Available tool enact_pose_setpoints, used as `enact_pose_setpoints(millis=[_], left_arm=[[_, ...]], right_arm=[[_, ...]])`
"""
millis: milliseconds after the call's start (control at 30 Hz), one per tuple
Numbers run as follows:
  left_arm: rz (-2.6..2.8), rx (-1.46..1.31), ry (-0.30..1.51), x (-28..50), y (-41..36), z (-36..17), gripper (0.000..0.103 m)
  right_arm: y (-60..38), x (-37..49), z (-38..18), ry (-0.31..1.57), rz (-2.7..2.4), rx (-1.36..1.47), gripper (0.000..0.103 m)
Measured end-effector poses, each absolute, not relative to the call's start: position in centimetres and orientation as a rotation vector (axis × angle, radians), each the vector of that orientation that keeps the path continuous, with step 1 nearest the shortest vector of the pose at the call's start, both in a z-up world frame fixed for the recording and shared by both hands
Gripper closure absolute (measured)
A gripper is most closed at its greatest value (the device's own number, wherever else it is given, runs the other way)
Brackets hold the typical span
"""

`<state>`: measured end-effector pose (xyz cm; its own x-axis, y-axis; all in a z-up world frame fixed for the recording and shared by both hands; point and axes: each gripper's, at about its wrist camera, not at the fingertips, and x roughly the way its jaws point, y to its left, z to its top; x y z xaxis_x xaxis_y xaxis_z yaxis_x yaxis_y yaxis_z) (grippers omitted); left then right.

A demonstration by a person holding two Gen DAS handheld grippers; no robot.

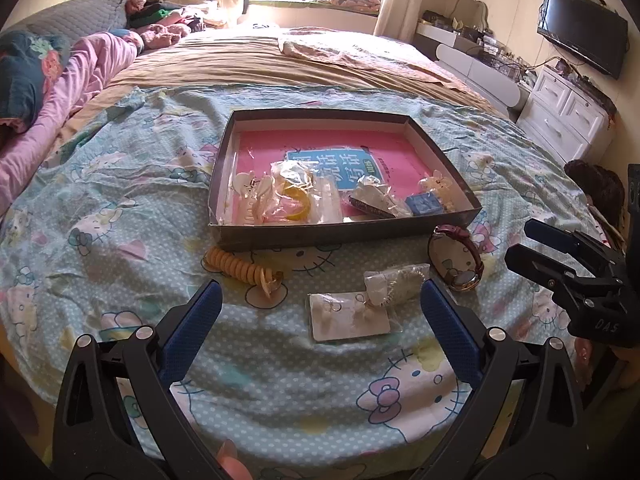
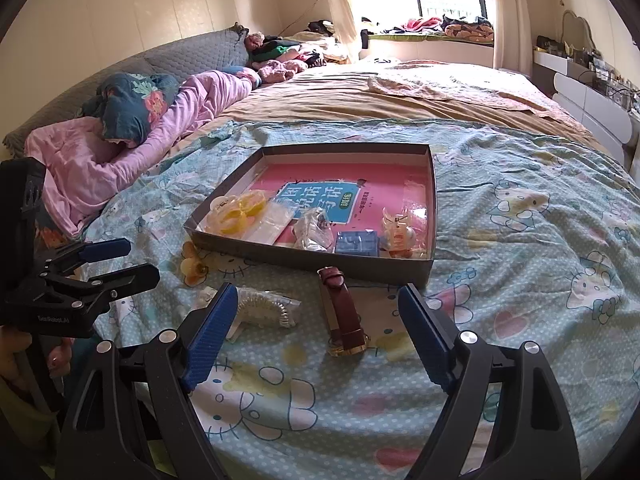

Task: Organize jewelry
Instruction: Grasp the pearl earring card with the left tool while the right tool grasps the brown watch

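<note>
Left gripper [image 1: 320, 304], blue-padded jaws spread wide and empty, hovered over the Hello Kitty bedsheet [image 1: 120, 208] above a carded pair of earrings [image 1: 349, 315], a bagged pearl bracelet [image 1: 396, 285] and an orange coil hair tie [image 1: 240, 268]. Right gripper [image 2: 314, 308], likewise parted and holding nothing, stood above a brown-strapped wristwatch [image 2: 344, 312] lying just outside the shallow cardboard tray [image 2: 312, 258]. Tray held bagged yellow bangles [image 2: 238, 214], a blue box [image 2: 357, 243] and other bagged trinkets.

Home bedroom: bed [image 1: 280, 64], wall television [image 1: 582, 30].
</note>
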<state>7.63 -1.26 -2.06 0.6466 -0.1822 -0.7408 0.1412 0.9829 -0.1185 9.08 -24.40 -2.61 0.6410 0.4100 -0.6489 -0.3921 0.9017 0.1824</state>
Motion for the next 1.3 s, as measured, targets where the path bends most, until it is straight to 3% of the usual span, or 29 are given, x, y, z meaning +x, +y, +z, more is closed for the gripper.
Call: enact_pose_setpoints(millis=[800,1067,1167,1300], left_arm=[[-0.225,-0.033,1.037,9.8,-3.5,-8.9,0.010],[-0.198,-0.010,1.024,10.6,-4.1,-9.7,0.010],[-0.189,0.003,1.018,10.7,-4.4,-9.8,0.010],[-0.178,0.046,1.006,10.6,-5.0,-9.9,0.010]], right_arm=[[-24.2,10.9,-6.4,0.831,0.442,0.022,0.023],[-23.7,12.3,-8.1,0.868,0.434,0.006,0.041],[-23.5,12.8,-8.6,0.875,0.437,-0.003,0.054],[-23.1,13.1,-9.2,0.891,0.452,-0.011,0.080]])
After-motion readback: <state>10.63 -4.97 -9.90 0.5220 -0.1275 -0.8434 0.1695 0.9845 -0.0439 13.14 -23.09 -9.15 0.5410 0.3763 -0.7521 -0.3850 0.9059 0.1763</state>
